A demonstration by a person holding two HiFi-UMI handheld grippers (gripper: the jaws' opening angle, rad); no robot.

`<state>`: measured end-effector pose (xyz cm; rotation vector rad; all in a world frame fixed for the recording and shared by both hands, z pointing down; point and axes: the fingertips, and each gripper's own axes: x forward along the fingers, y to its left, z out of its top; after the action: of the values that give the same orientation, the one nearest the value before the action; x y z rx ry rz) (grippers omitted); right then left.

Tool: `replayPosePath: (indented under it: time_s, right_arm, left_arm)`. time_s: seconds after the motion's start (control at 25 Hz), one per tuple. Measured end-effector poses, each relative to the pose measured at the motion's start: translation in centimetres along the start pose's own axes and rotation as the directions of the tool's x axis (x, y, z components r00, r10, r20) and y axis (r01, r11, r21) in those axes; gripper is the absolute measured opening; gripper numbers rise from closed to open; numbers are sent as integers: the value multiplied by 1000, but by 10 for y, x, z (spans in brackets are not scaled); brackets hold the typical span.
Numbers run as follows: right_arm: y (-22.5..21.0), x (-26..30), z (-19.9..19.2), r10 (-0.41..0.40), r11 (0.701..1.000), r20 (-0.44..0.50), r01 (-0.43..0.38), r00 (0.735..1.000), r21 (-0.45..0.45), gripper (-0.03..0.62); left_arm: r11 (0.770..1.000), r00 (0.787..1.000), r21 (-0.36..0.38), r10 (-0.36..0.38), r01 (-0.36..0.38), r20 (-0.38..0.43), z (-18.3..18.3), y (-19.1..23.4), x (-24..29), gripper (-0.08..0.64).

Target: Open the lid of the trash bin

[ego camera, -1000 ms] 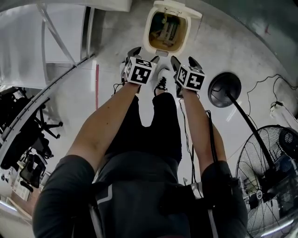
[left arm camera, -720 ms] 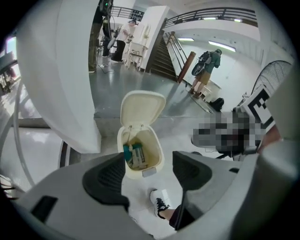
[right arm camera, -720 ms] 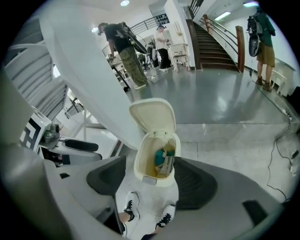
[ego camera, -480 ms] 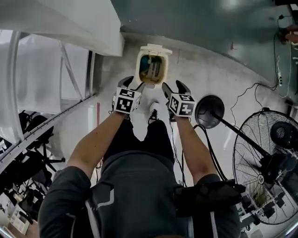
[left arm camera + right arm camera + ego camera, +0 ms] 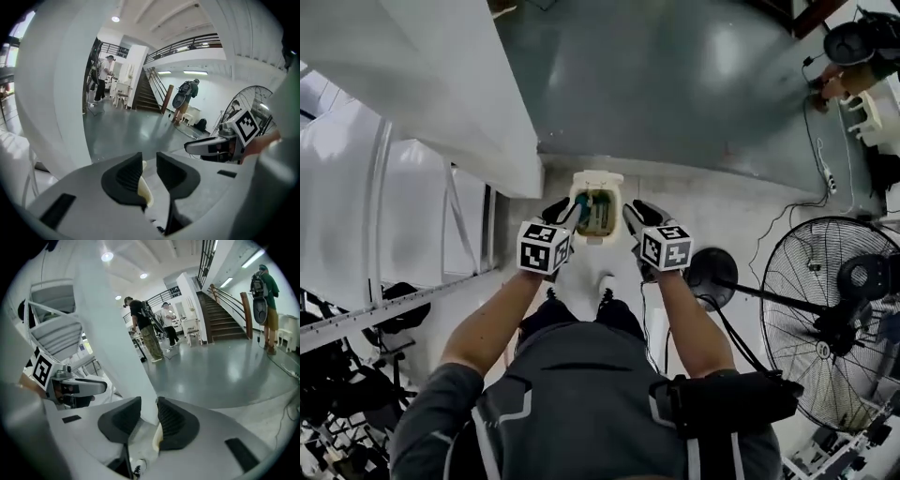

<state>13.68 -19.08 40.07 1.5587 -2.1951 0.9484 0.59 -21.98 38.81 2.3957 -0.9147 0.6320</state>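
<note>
The trash bin (image 5: 597, 225) stands on the pale floor (image 5: 722, 202) just ahead of the person's feet, close to the foot of a white wall. Its lid (image 5: 598, 175) is thrown back on the far side, so the mouth lies open to the ceiling and the job looks as good as done. Inside I can see a jumble of yellowish-brown rubbish with a touch of teal, but I cannot tell what the pieces are.

The left gripper (image 5: 565, 210) and the right gripper (image 5: 639, 214) hang side by side above the bin, one over each flank, and neither touches it. Both sets of jaws are closing on empty air, with a narrow gap left and nothing between them.

What matters now, I'd say, is keeping both tools clear of the raised lid, because a knock could drop it shut.

Off to the right stands a big fan (image 5: 825, 309).
</note>
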Motion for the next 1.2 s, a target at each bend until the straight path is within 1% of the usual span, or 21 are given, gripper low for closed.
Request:
replayPosePath:
  time_s: [0.12, 0.2, 0.28, 0.32, 0.4, 0.52, 0.64, 0.72, 0.8, 0.88, 1.0, 1.08, 1.2]
  right_arm:
    - [15, -23, 31, 30, 1000, 50, -30, 998, -4, 124]
    - [26, -38, 55, 43, 999, 88, -41, 995, -33, 116]
    - [39, -53, 79, 62, 997, 123, -54, 990, -62, 104]
    - [45, -61, 93, 72, 995, 144, -62, 987, -73, 95]
    - [58, -76, 118, 93, 992, 189, -75, 978, -102, 77]
    - [81, -105, 148, 128, 982, 251, -87, 960, -168, 58]
    - [98, -130, 170, 140, 970, 295, -72, 945, -231, 41]
    - [105, -146, 181, 145, 964, 322, -61, 936, -258, 35]
    - [109, -161, 189, 146, 961, 355, -47, 923, -273, 32]
    - [109, -179, 201, 132, 960, 406, -15, 904, -278, 31]
    - [108, -207, 223, 105, 955, 479, 46, 872, -292, 28]
    - [114, -219, 232, 111, 947, 493, 59, 863, -317, 28]
    - [124, -230, 237, 125, 933, 495, 68, 860, -353, 28]
  left_arm:
    - [1000, 998, 14, -21, 21, 61, 35, -4, -26, 65]
    - [998, 994, -11, -58, 59, 98, 58, -11, -43, 26]
    - [995, 986, -21, -92, 96, 142, 82, -20, -61, 15]
    - [994, 980, -5, -103, 105, 170, 95, -24, -70, 11]
    - [991, 967, 49, -130, 122, 221, 119, -34, -87, 9]
    - [980, 948, 132, -178, 147, 265, 139, -49, -118, 9]
    - [971, 931, 168, -211, 167, 297, 154, -55, -147, 9]
    - [969, 924, 191, -214, 158, 318, 164, -58, -164, 9]
    - [969, 915, 205, -201, 134, 350, 175, -60, -179, 9]
    - [972, 902, 208, -184, 108, 390, 189, -63, -194, 9]
    - [965, 881, 255, -168, 56, 441, 213, -72, -212, 9]
    - [960, 869, 278, -155, 20, 470, 224, -74, -222, 9]
    - [958, 850, 285, -120, -36, 513, 234, -74, -234, 9]
